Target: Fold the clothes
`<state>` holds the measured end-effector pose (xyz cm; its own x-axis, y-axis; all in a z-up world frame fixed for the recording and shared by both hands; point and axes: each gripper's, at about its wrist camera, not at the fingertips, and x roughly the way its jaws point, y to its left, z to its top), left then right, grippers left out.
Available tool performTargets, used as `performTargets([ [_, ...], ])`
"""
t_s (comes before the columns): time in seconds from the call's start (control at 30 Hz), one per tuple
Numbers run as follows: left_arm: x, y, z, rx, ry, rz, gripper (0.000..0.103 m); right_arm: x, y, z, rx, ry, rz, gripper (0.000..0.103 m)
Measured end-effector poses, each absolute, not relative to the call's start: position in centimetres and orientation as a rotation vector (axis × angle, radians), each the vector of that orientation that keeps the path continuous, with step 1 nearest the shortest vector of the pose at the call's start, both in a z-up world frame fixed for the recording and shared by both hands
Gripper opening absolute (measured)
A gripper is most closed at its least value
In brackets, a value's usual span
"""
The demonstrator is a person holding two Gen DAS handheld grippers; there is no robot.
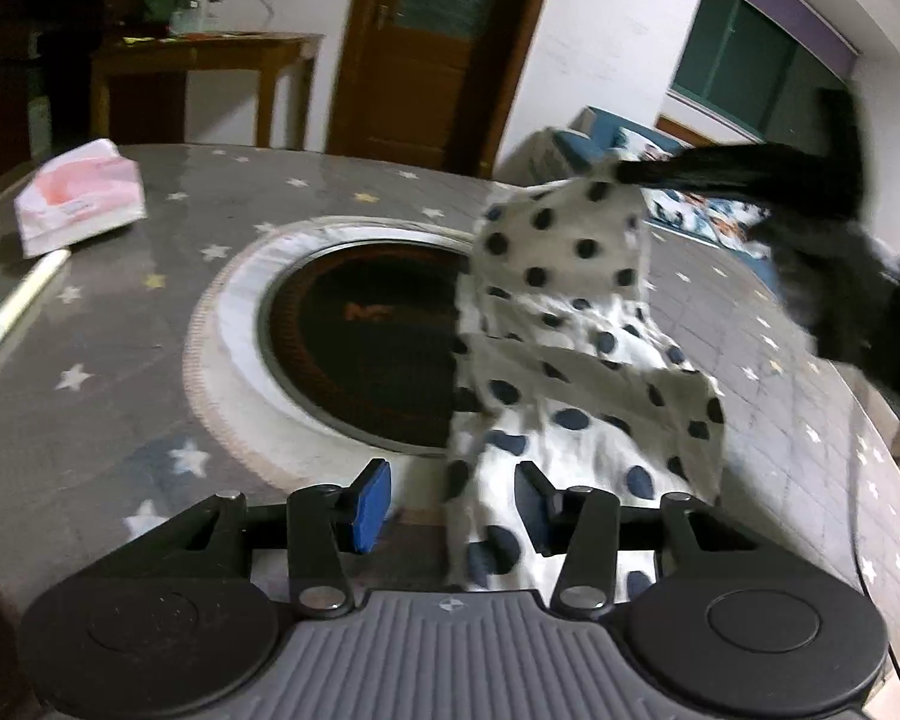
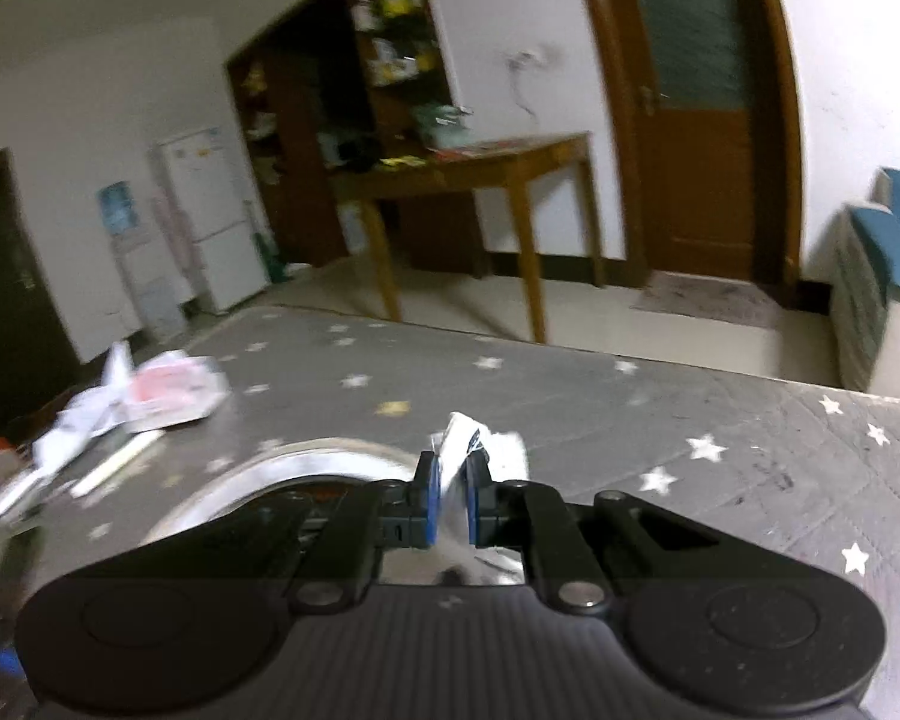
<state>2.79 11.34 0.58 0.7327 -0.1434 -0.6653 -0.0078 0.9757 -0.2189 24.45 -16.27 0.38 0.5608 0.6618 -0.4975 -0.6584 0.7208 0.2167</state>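
Note:
A white garment with dark polka dots (image 1: 570, 360) hangs in the air over the grey star-patterned table (image 1: 120, 420). My right gripper (image 1: 630, 174), seen blurred from the left wrist view, lifts its top corner. In the right wrist view my right gripper (image 2: 453, 480) is shut on a white fold of that garment (image 2: 480, 444). My left gripper (image 1: 453, 504) is open; the lower part of the garment hangs between its blue-padded fingers (image 1: 369, 504) without being pinched.
A round dark inset with a pale ring (image 1: 360, 342) sits in the table's middle. A pink-and-white tissue pack (image 1: 81, 198) and a white marker (image 1: 18, 312) lie at the left. A wooden side table (image 2: 480, 180), door and blue sofa (image 2: 882, 276) stand beyond.

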Motion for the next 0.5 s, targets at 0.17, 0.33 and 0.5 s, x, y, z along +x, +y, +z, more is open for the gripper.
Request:
performTargets([
  [0.17,1.6,12.7,1.2,-0.233,0.719,-0.020,0.050,17.8,-16.7,2.8,-0.007,0.554,0.879,0.008],
  [0.33,0.4,13.2,1.8,-0.239,0.690,-0.001,0.050,10.4,-17.2,4.2,-0.026,0.542,0.991,0.008],
  [0.5,-0.4,13.4,1.9,-0.248,0.676,0.000,0.050,3.8,-16.7,3.1,-0.092,0.542,1.113,0.008],
])
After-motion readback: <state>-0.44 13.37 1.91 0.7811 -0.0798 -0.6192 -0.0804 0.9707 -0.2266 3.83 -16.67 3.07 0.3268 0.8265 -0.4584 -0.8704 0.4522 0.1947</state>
